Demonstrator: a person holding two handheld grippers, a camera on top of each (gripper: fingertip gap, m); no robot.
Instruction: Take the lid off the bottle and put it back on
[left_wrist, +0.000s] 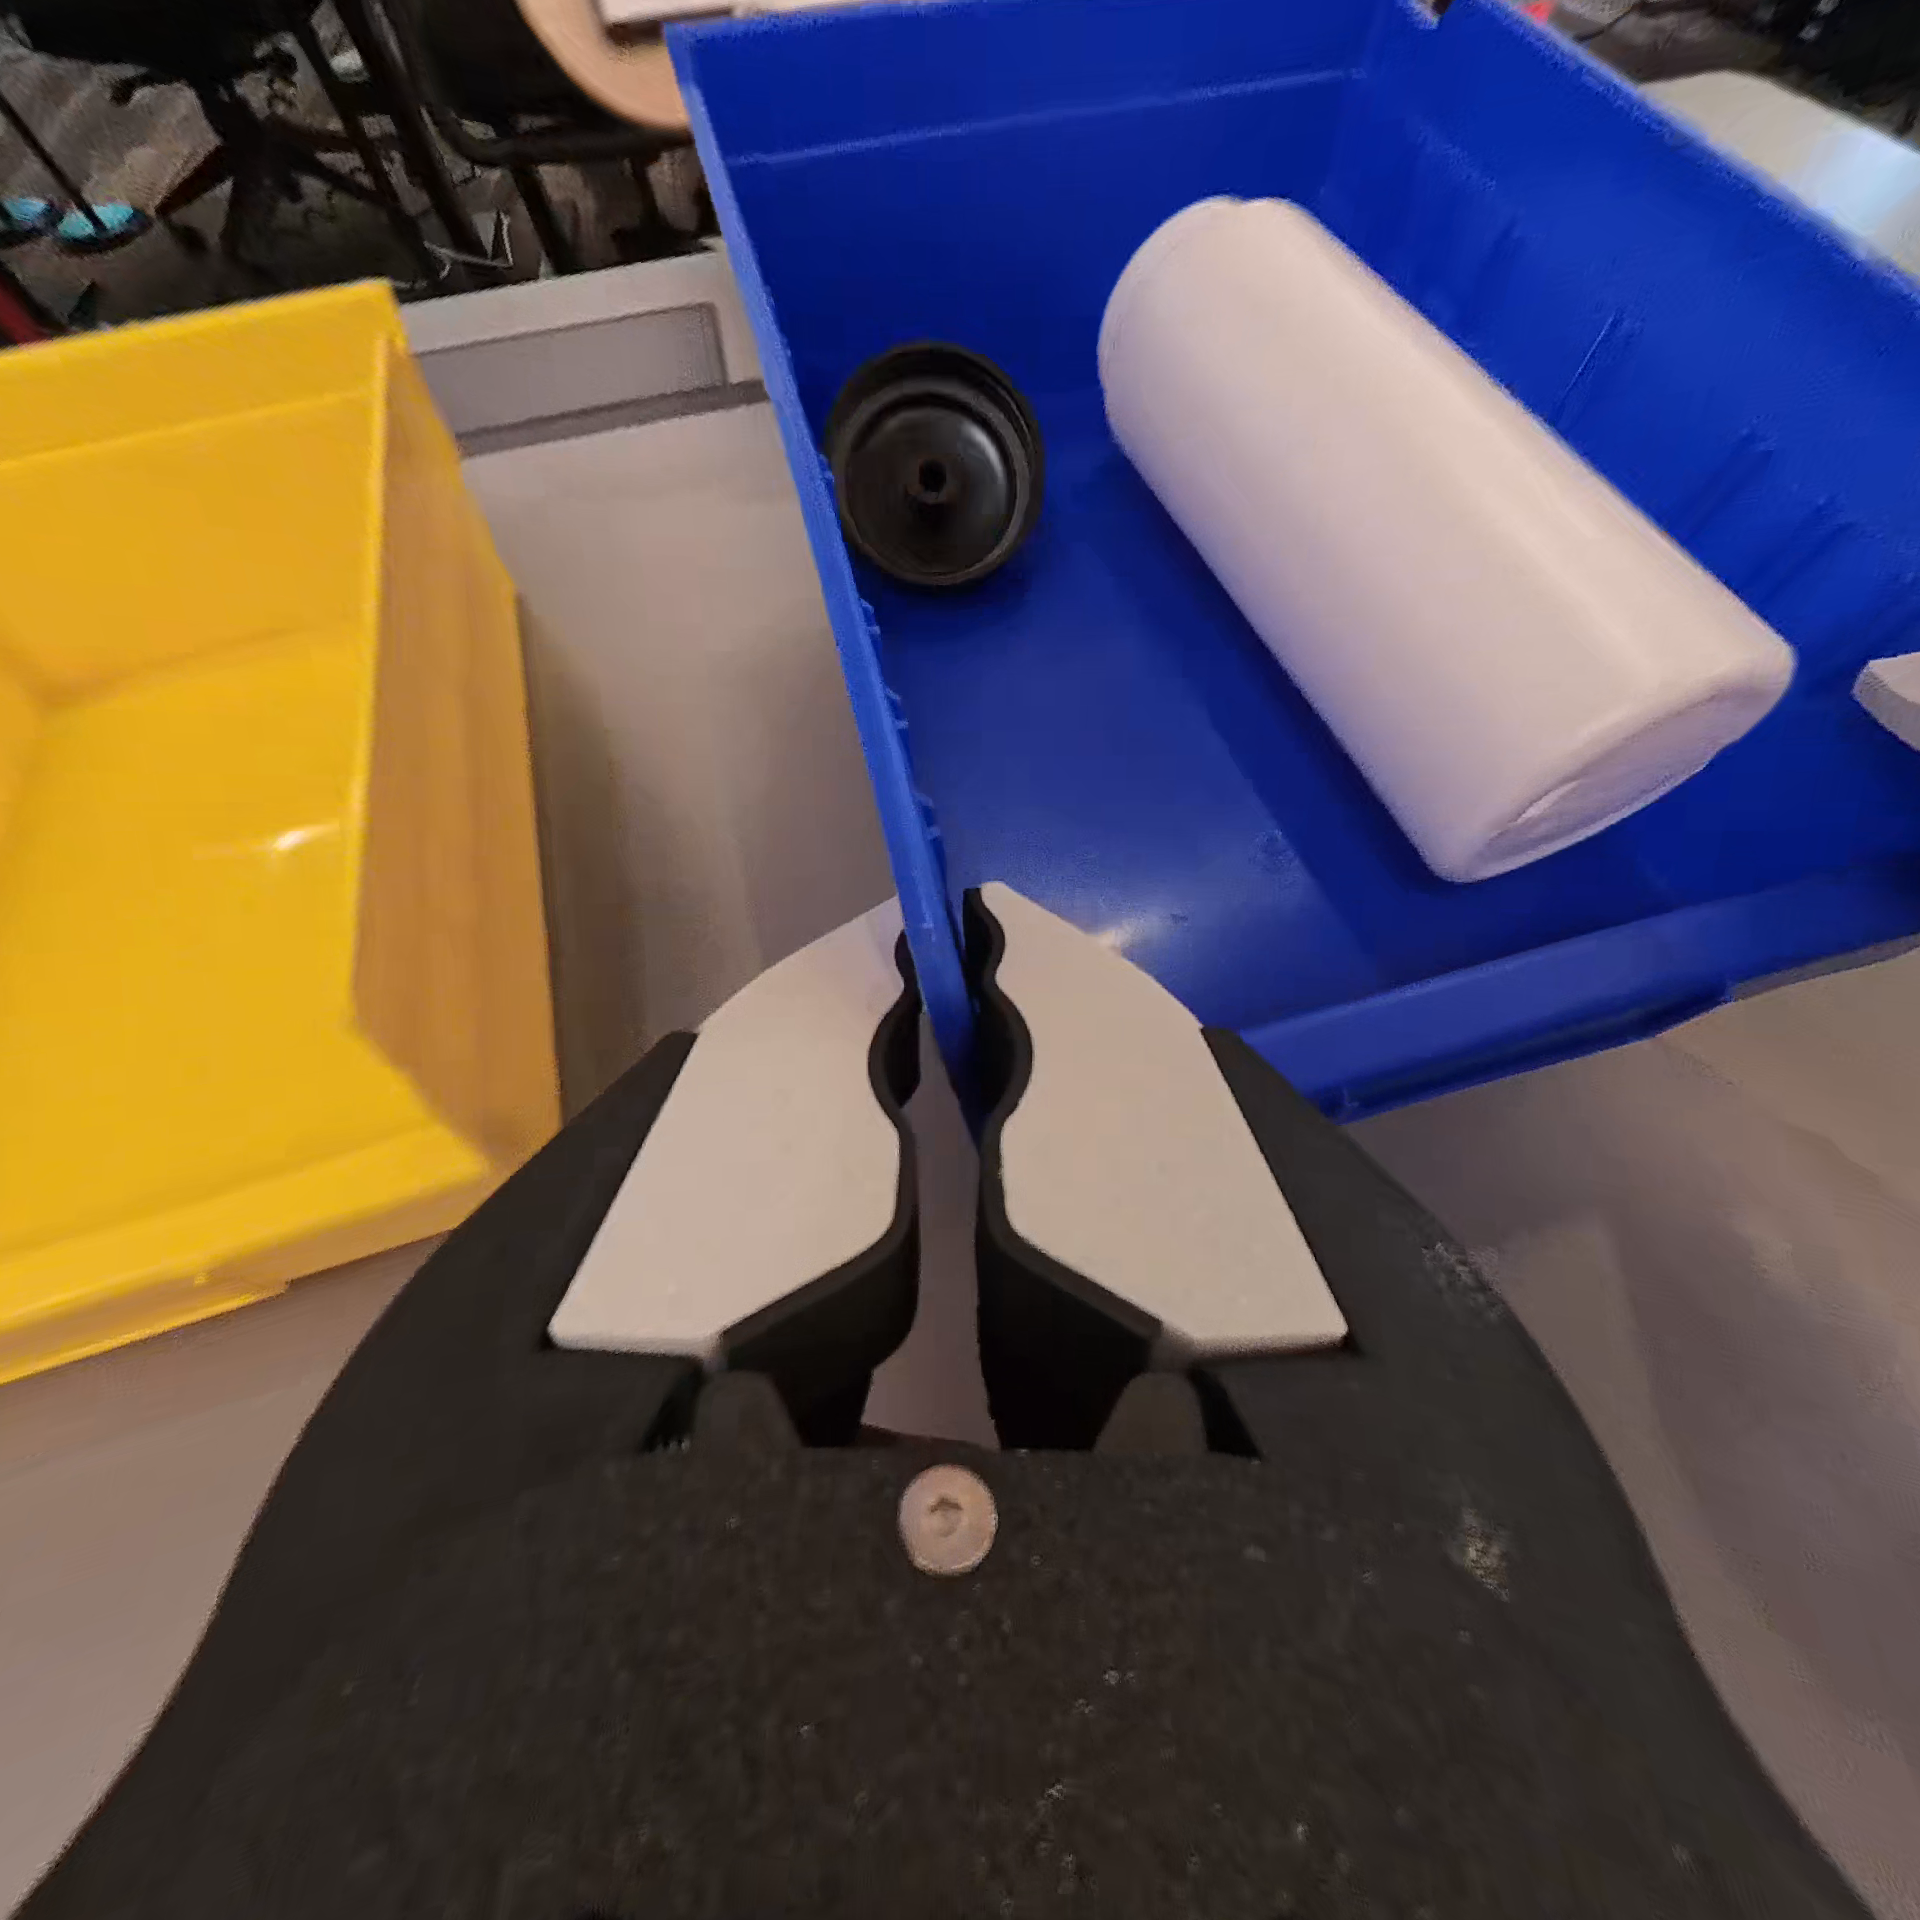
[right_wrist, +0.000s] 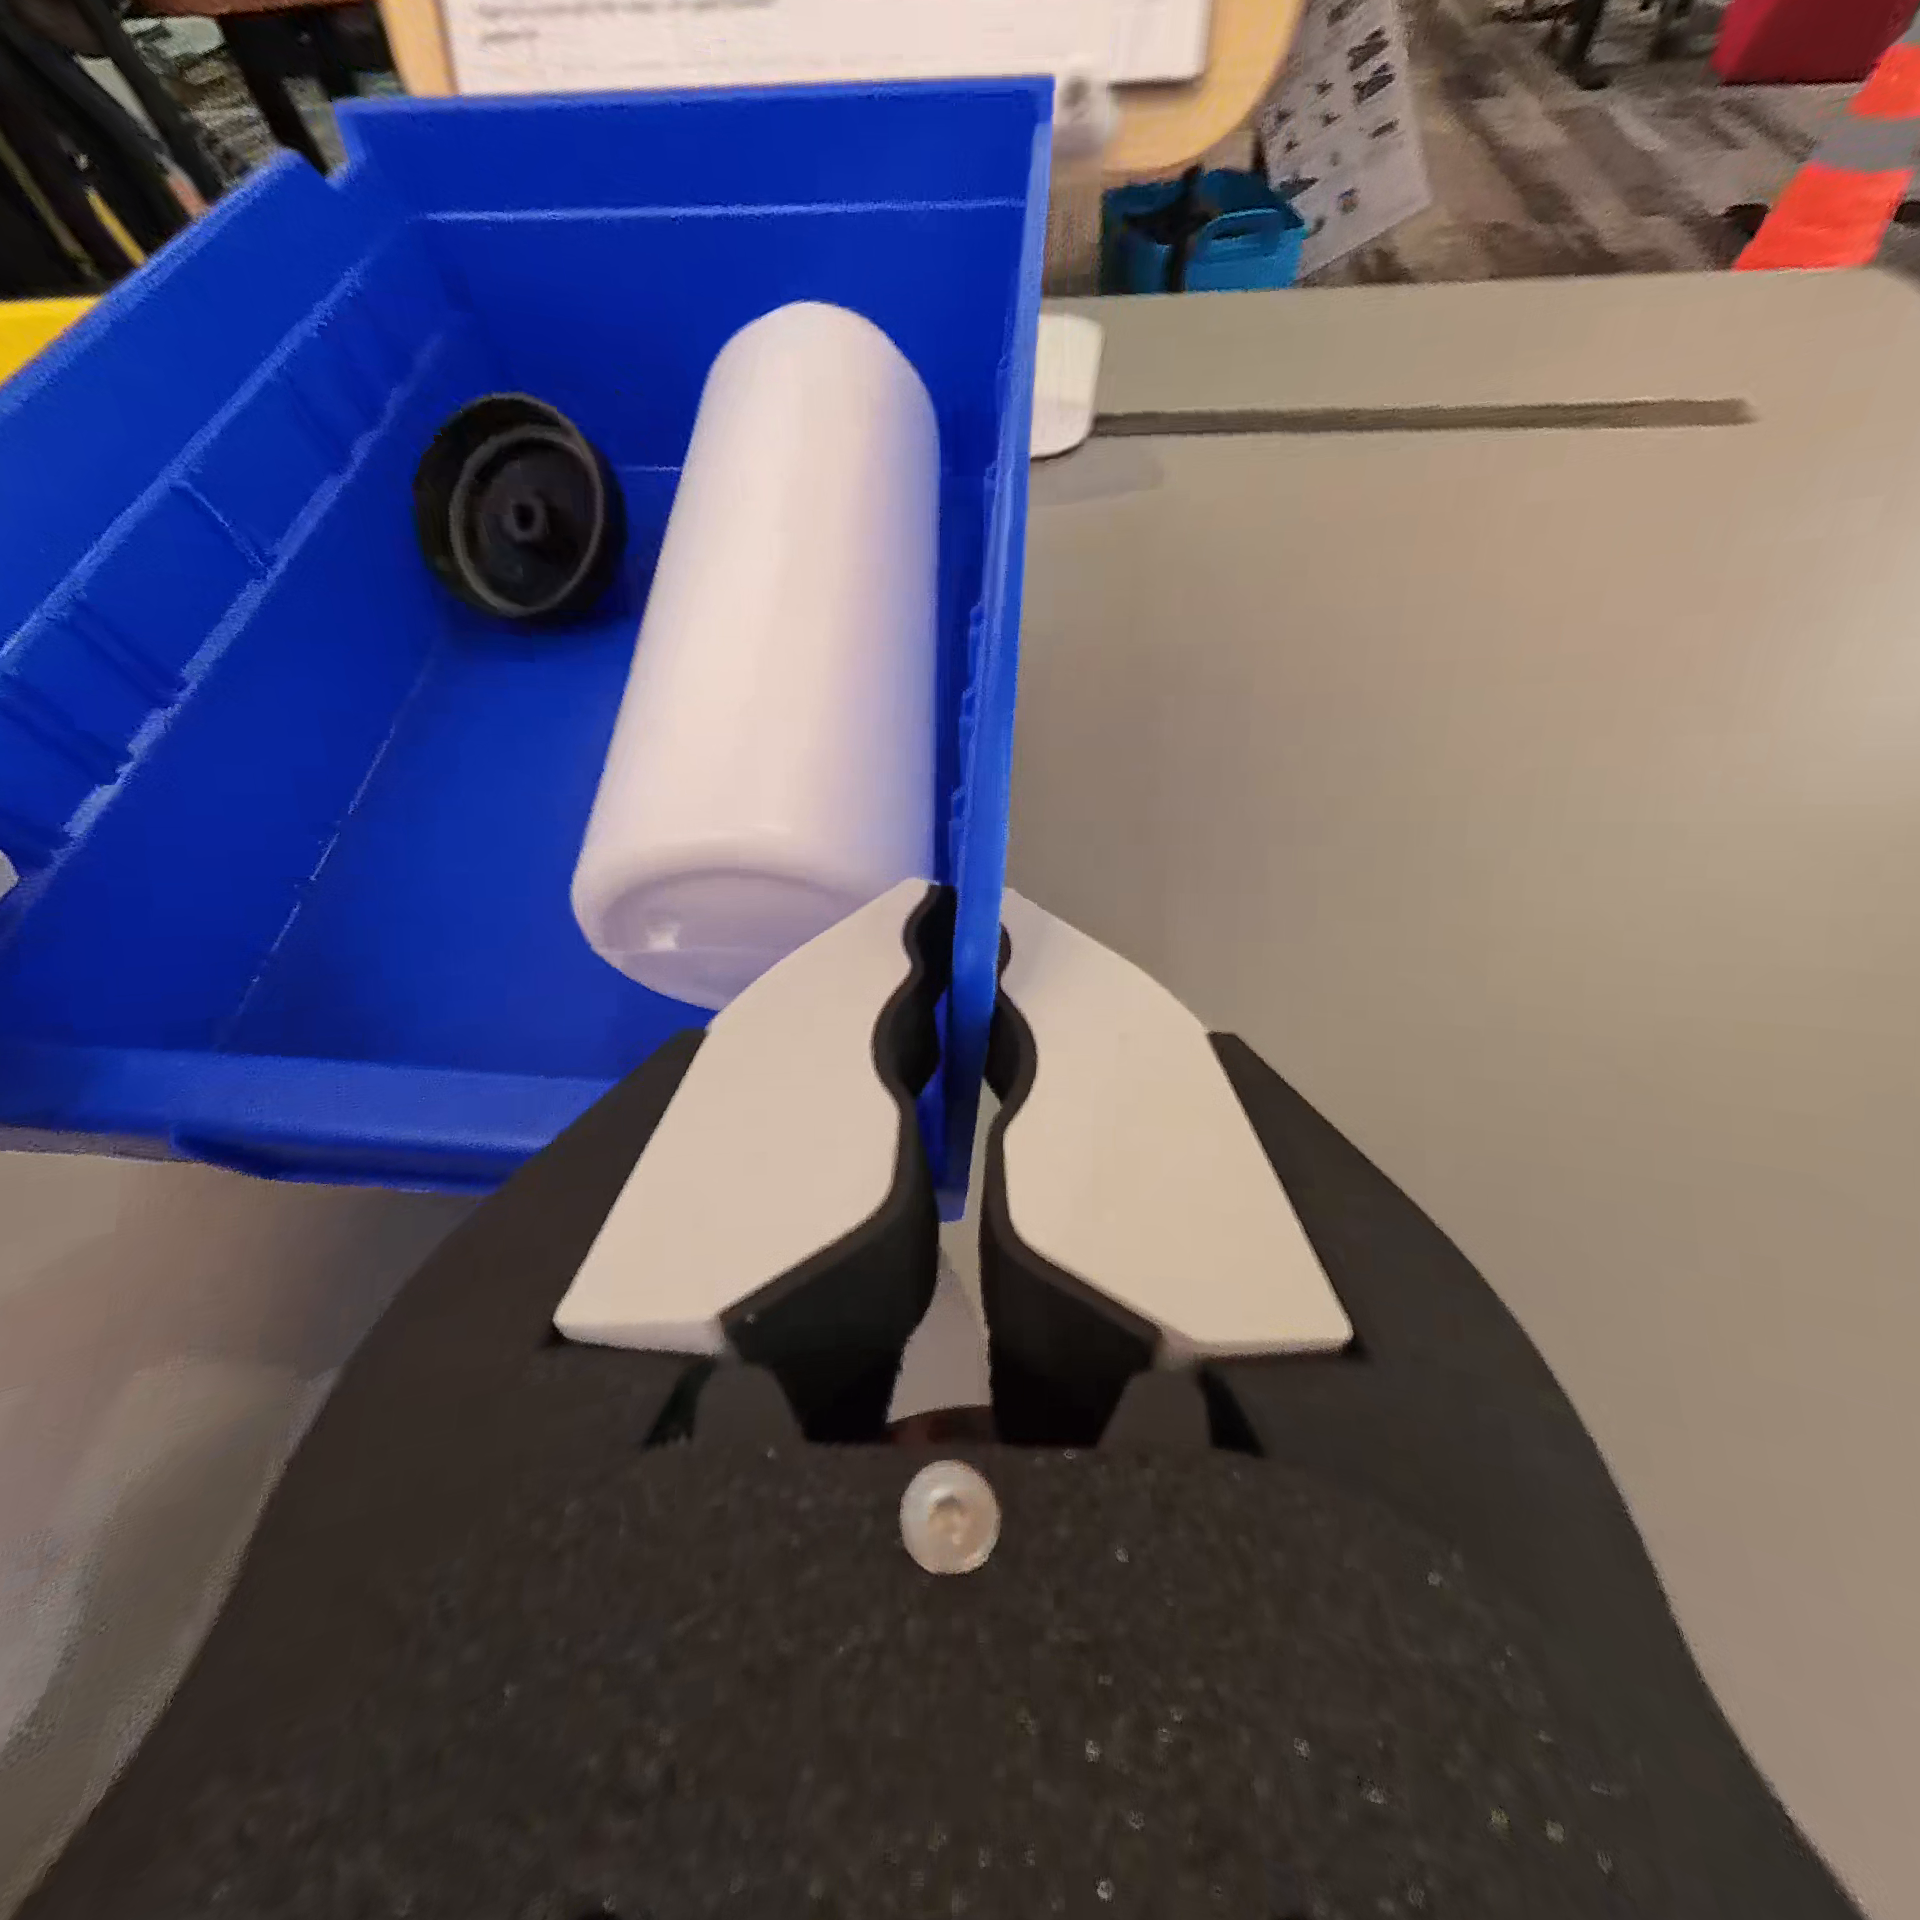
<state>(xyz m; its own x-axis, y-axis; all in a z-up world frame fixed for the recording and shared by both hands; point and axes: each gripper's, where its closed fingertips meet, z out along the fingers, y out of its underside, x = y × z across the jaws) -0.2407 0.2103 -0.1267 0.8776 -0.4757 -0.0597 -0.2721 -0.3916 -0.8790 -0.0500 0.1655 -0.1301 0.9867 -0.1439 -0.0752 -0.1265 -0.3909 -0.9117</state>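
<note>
My left gripper (left_wrist: 940, 940) has its jaws clamped on the left side wall of the blue plastic bin (left_wrist: 1039, 208), and my right gripper (right_wrist: 966, 940) has its jaws clamped on the opposite wall. The white cylindrical plastic bottle (left_wrist: 1423, 530) lies on its side inside the bin, ahead and right of the left jaws, its base just ahead-left of the right jaws. The round black lid (left_wrist: 935, 468) is off, leaning near the left wall, apart from the bottle. A yellow plastic bin (left_wrist: 229, 779) sits left on the grey worktop (right_wrist: 1455, 831).
</note>
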